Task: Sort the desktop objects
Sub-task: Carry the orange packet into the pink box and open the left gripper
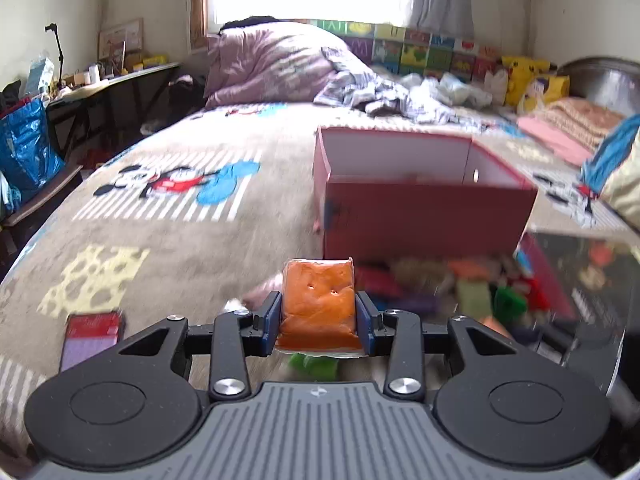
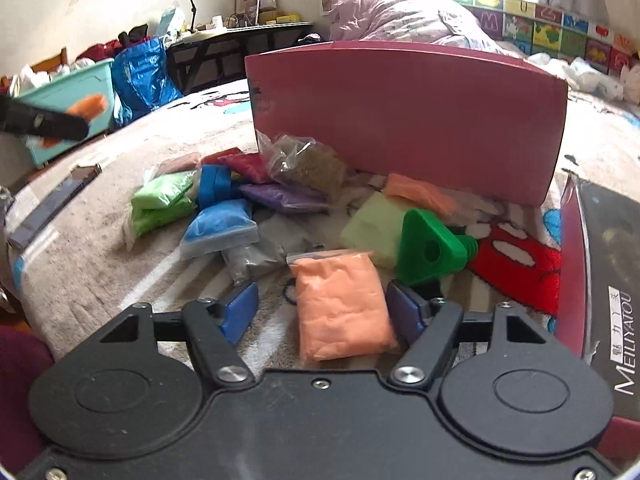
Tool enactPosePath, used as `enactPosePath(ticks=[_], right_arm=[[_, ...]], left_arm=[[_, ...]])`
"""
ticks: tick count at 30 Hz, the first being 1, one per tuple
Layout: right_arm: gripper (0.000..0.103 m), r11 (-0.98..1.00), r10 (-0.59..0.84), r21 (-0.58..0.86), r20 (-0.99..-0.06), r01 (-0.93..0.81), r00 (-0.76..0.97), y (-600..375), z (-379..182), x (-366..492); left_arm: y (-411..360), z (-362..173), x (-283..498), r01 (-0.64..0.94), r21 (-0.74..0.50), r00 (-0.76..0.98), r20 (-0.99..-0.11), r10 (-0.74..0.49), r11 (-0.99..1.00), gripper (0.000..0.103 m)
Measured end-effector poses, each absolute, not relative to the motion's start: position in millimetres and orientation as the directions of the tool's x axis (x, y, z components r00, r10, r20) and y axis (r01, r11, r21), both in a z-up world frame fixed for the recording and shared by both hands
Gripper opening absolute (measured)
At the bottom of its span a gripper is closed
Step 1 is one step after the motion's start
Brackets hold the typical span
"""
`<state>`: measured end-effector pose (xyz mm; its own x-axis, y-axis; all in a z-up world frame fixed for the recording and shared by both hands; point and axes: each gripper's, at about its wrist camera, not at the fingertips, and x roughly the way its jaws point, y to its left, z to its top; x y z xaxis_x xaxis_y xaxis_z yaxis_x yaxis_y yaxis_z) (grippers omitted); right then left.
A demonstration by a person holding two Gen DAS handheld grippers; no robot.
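- Left hand-held gripper (image 1: 319, 312) is closed on an orange packet (image 1: 319, 304), pinched across its narrow width, long axis pointing forward along the fingers.
- Red box (image 1: 420, 208) lies ahead and to the right of that gripper on the bed (image 1: 168, 248); its top is open and the near wall stands higher than the packet's present line. Judgement: the coming move needs a lift over that wall.
- Box contents: white inner walls show; the floor of the box is hidden, so I cannot tell what it holds.
- Right hand-held gripper (image 2: 323, 312) is wide open, holding nothing, its fingers straddling a peach packet (image 2: 340, 308) that lies lengthwise between them, closer to the right-side finger.
- Loose packets remain piled in front of the box: blue (image 2: 220, 228), green (image 2: 160, 204), purple (image 2: 280, 196), brown (image 2: 308, 162), plus a green plastic funnel (image 2: 430, 246).
- Dark box lid (image 2: 608, 280) lies to the right.
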<state>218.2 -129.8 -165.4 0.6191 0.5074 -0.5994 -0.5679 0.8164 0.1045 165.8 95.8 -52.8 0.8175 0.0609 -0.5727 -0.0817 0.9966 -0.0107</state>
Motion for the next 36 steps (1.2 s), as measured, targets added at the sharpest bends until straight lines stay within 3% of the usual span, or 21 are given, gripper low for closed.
enactPosePath(ticks=[5, 9, 17, 26, 36], right_arm=[[0.068, 0.817, 0.498, 0.082, -0.6, -0.57, 0.627, -127.3, -166.3, 215.8], [0.083, 0.809, 0.494, 0.054, -0.601, -0.585, 0.628, -120.1, -169.1, 212.2], [0.088, 0.803, 0.517, 0.097, -0.605, -0.589, 0.605, -122.6, -169.6, 214.0], [0.102, 0.786, 0.532, 0.079, -0.593, -0.614, 0.605, -116.9, -174.1, 209.8], [0.101, 0.787, 0.546, 0.114, -0.588, -0.607, 0.597, -119.5, -172.6, 214.5]], left_arm=[[86.9, -29.9, 187.4, -0.066, -0.038, 0.848, -0.529, 0.036, 0.997, 0.037], [81.2, -11.1, 207.2, -0.053, -0.034, 0.866, -0.499, 0.029, 0.998, 0.037], [73.8, 12.1, 264.5, -0.013, -0.081, 0.87, -0.492, -0.029, 0.997, 0.037], [48.0, -14.5, 343.7, 0.028, -0.139, 0.791, -0.602, -0.108, 0.99, 0.037], [24.9, -62.3, 397.7, 0.001, -0.042, 0.675, -0.737, -0.032, 0.999, 0.037]])
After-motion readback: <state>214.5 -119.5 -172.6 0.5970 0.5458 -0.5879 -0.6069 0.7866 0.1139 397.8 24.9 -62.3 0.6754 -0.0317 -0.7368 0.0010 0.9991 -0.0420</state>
